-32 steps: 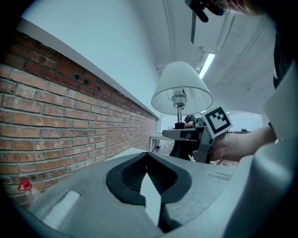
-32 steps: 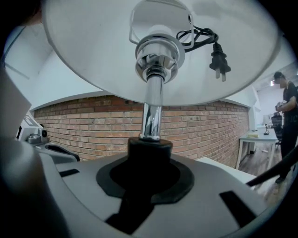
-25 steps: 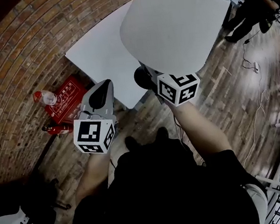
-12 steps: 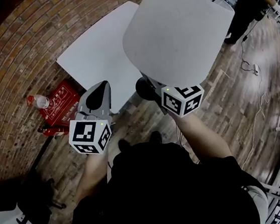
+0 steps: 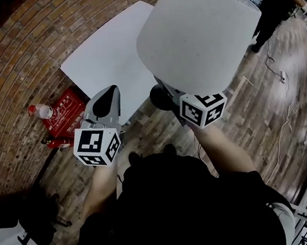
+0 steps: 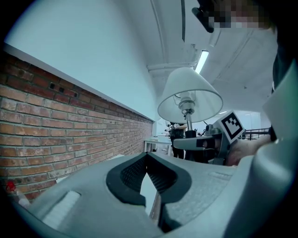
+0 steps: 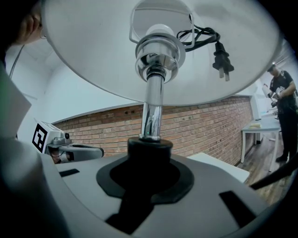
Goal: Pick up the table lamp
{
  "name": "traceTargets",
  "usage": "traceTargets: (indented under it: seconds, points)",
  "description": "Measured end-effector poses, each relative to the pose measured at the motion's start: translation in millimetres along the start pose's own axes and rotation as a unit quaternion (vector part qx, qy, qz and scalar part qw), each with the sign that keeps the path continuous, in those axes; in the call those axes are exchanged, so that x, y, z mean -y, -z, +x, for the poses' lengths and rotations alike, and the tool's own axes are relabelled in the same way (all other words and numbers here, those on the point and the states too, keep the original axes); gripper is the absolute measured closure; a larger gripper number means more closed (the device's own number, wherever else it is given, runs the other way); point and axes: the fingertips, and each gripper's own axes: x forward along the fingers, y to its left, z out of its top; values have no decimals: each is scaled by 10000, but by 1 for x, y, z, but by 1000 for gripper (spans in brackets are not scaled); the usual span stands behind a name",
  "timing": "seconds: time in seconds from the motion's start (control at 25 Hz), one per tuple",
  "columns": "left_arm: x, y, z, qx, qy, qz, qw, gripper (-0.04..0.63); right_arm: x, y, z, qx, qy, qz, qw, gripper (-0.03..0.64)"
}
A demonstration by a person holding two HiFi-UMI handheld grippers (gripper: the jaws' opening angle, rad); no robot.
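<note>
Pickup looks done: the table lamp [image 5: 198,30] hangs in the air over the wood floor [image 5: 262,106], just beside the white counter [image 5: 106,53] and touching nothing below. The right hand-held gripper [image 5: 164,94] is clamped on its black lower stem. Long axis is vertical: chrome stem straight up, shade on top, power cord [image 7: 205,37] bundled inside the shade. The left hand-held gripper [image 5: 107,97] has jaws together, empty. Probably only carrying is left.

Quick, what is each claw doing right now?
Left claw: closed, holding nothing.
Right claw: closed on the table lamp, at its black lower part.
</note>
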Motion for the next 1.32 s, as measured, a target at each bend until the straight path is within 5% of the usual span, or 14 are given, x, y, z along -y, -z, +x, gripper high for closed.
traceTargets:
  seconds: [1.32]
  points:
    - [-15, -6, -4, 28, -56, 1, 10000, 592, -15, 2, 15, -120, -120, 1, 9999, 520]
